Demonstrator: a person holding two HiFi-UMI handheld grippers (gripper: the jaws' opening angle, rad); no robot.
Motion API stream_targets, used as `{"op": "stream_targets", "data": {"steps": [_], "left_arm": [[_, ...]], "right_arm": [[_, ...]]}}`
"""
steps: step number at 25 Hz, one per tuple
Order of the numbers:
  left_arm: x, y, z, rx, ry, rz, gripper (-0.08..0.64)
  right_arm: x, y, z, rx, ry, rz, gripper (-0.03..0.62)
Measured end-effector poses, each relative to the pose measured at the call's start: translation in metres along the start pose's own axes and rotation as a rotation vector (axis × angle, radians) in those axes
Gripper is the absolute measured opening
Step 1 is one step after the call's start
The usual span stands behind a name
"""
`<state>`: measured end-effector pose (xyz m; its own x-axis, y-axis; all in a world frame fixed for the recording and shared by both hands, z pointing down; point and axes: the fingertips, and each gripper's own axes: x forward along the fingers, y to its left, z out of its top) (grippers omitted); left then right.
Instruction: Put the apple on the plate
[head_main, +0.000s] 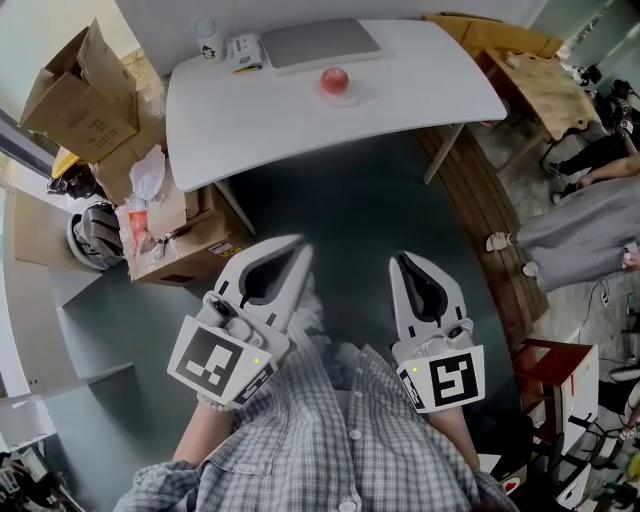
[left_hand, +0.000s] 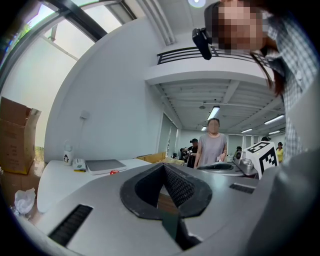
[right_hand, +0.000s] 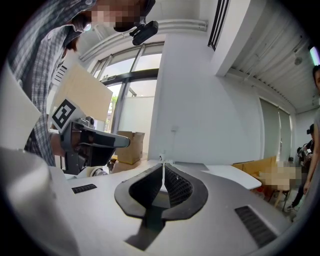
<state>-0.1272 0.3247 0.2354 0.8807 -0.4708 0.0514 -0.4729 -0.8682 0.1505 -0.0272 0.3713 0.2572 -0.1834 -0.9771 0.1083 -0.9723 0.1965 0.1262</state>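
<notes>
A red apple (head_main: 335, 80) sits on the white table (head_main: 250, 120) far ahead, on what looks like a pale round plate (head_main: 349, 97) that barely stands out from the tabletop. My left gripper (head_main: 300, 248) and right gripper (head_main: 402, 262) are held side by side close to my body, well short of the table. Both point toward it, and both are shut with nothing in them. The left gripper view shows the apple (left_hand: 114, 172) as a small red dot beyond the closed left gripper (left_hand: 162, 165). In the right gripper view the right gripper (right_hand: 163, 162) is closed too; the apple does not show there.
A grey laptop (head_main: 318, 42), a white cup (head_main: 208, 38) and a small box (head_main: 243, 52) lie at the table's far edge. Cardboard boxes (head_main: 85, 90) crowd the floor at left. A wooden table (head_main: 545, 85) and a person (head_main: 585, 225) are at right.
</notes>
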Motion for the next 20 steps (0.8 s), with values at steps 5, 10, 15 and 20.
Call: {"op": "stream_targets", "data": {"steps": [5,10,15,20], "left_arm": [[0.03,0.033,0.007,-0.009,0.009,-0.021,0.008],[0.06,0.061,0.013,-0.004,0.023,-0.044,0.008],[0.086,0.102,0.021,-0.009,0.027,-0.056,0.008],[0.11,0.135,0.027,-0.004,0.022,-0.07,0.008]], "right_arm": [[0.035,-0.018,0.003,0.002,0.016,-0.021,0.028],[0.072,-0.036,0.006,0.013,0.021,-0.038,0.028],[0.119,-0.047,0.013,0.009,0.022,-0.048,0.028],[0.159,-0.056,0.019,0.006,0.008,-0.041,0.028]]}}
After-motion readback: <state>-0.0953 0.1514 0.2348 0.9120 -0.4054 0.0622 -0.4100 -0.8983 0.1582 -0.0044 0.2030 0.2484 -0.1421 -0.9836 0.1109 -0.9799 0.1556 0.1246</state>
